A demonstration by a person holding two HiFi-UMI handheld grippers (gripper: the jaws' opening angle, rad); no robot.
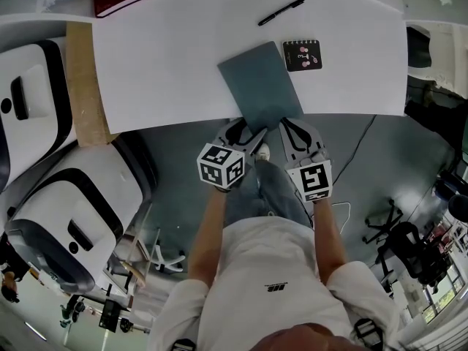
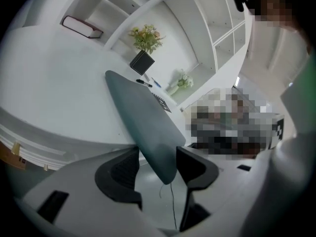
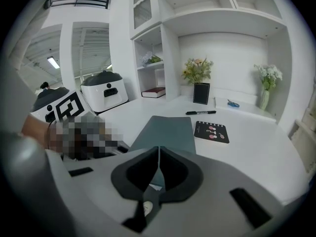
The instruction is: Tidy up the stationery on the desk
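My left gripper (image 1: 245,134) gapes round the folder's (image 1: 259,82) corner at the desk's (image 1: 168,72) front edge, right gripper (image 1: 292,130) clenched empty; pen (image 1: 281,12) and notebook (image 1: 302,55) not yet tidied.

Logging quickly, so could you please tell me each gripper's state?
Left gripper: open, grey folder corner between its jaws.
Right gripper: shut, empty.

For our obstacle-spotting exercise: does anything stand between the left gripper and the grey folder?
Nothing visible does. The near corner of the grey folder sits between the parted jaws of the left gripper, at the edge of the desk.
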